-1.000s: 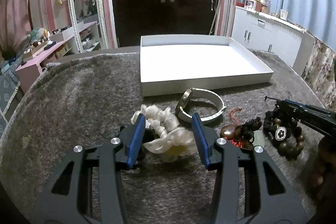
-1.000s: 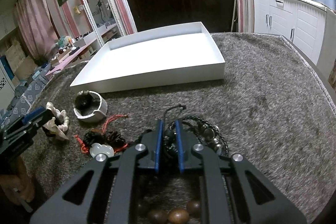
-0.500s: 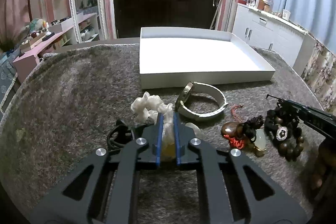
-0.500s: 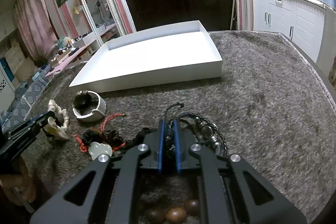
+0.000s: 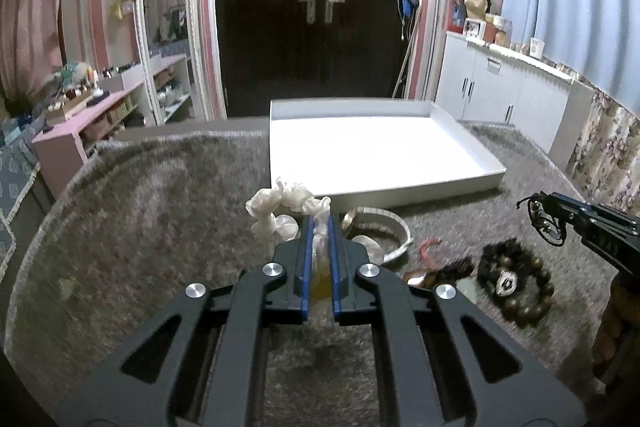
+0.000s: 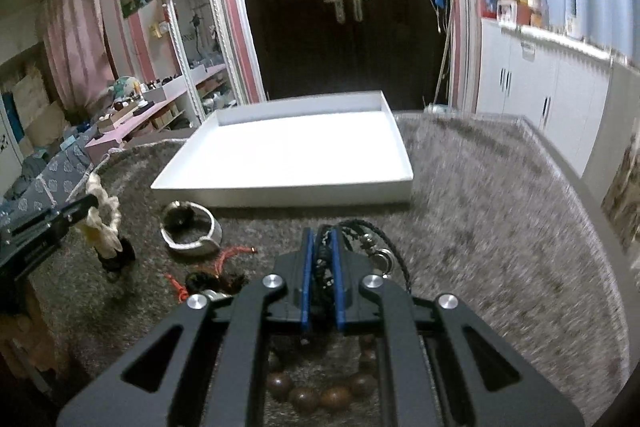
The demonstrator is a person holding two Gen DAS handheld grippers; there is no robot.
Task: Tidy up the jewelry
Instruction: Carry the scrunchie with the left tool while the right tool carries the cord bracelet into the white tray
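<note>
The room is dim, with a cool bluish cast. The white tray (image 5: 460,183) beyond the tongs glares brightly, its floor washed out. Fisheye bending curves the edges, corners go black, and the right view smears with motion blur.

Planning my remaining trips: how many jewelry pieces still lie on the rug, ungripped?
3 clearly: white watch by the tray, red-corded pendant beside it, brown bead bracelet rightmost. Others may hide under the hand-held grippers.
</note>
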